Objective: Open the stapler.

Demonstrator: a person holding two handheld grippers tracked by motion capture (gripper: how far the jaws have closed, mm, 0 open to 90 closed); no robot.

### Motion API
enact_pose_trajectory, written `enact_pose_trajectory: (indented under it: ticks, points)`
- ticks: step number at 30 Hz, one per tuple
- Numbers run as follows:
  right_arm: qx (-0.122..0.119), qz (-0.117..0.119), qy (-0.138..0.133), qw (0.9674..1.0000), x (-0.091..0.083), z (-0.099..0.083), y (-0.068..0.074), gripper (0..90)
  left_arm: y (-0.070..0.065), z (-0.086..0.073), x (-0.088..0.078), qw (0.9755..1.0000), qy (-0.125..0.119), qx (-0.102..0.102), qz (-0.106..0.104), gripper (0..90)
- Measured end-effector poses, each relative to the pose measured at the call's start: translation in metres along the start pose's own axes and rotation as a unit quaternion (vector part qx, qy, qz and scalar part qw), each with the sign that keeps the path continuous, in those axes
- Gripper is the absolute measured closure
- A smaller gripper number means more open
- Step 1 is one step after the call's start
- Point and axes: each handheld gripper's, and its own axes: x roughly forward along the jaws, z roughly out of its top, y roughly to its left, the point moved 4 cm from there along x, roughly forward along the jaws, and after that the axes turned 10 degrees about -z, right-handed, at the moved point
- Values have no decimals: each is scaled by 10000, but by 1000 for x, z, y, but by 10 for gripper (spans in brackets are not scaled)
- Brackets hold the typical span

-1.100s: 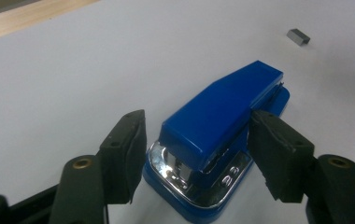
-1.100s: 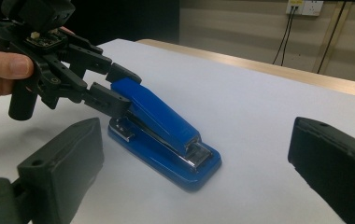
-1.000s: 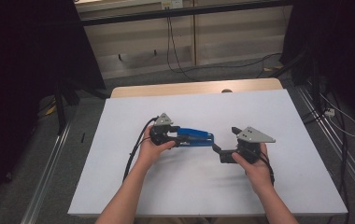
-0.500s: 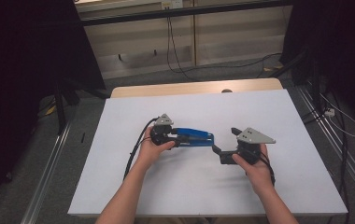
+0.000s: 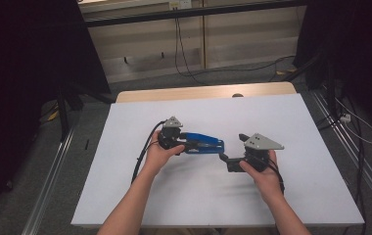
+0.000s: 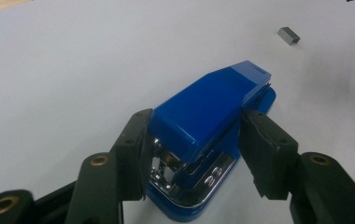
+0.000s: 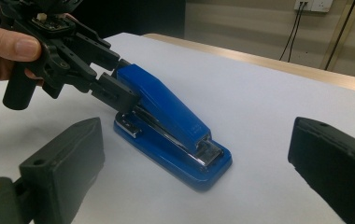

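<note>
Stapler (image 5: 202,143) centre stage, blue, lying flat on the white table (image 5: 125,196) roughly at its middle, hinge end toward the left gripper (image 5: 190,143), stapling nose pointing at the right gripper (image 5: 228,160). Left gripper's jaws have just been closing in, and they straddle the stapler's rear end now; in the left gripper view one pad (image 6: 136,149) lies against the blue top cover, the other pad (image 6: 264,154) sits just at the opposite flank, though whether it truly presses I cannot tell. Right gripper sits just off the stapler's nose, jaws spread wide, nothing between them but bare table and the stapler's front ahead. A small grey block (image 6: 288,35) lies well apart on the table beyond the stapler. Cable (image 5: 142,154) trails off the left gripper toward the table's left edge
</note>
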Motion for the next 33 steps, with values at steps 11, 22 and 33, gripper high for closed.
enact_pose_trajectory:
  ticks: [11, 22, 33]
  points:
    - [46, -2, 1, 10000, 1, -1, -4, 30, -1, 6, -3, 9999, -51, -96, -51, 478]
    - [13, 109, 97, 9999, 5, -5, 4, 28, -7, 22, -7, 9995, -259, -114, -147, 517]
    - [57, 185, 195, 9996, 18, -3, 23, 124, -10, 30, -7, 9997, -229, -15, -124, 525]
